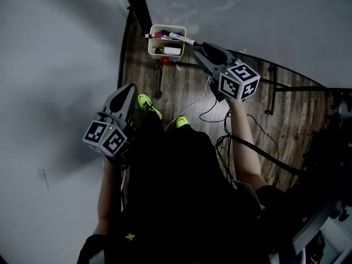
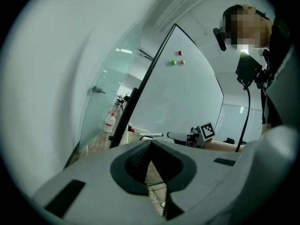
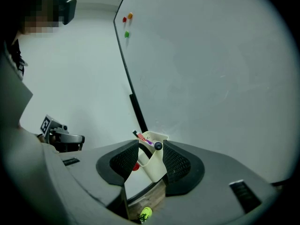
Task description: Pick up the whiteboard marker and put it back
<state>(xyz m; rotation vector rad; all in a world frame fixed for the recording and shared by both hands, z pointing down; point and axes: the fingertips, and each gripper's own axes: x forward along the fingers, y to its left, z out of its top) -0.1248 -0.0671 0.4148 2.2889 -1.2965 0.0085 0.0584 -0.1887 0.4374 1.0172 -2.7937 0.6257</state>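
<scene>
Right gripper view: right tongs [image 3: 151, 143] parted, empty, whiteboard marker [image 3: 158, 146] lying in the holder [image 3: 152, 168] beyond; left tongs [image 2: 150, 143] closed, empty.

We record: whiteboard marker [image 1: 180, 37], white barrel, dark cap; holder [image 1: 168, 27], cream, with red and purple markers [image 1: 159, 36] inside; below the holder, red magnet [image 1: 164, 61], brown wood-plank floor [image 1: 181, 89], neon-yellow shoes [image 1: 146, 102]; left gripper [image 1: 131, 88] and right gripper [image 1: 196, 46], grey, cubes bearing black-and-white squares.

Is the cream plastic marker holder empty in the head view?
No, the cream plastic marker holder contains coloured markers, and a white marker with a dark cap lies across its rim.
</scene>
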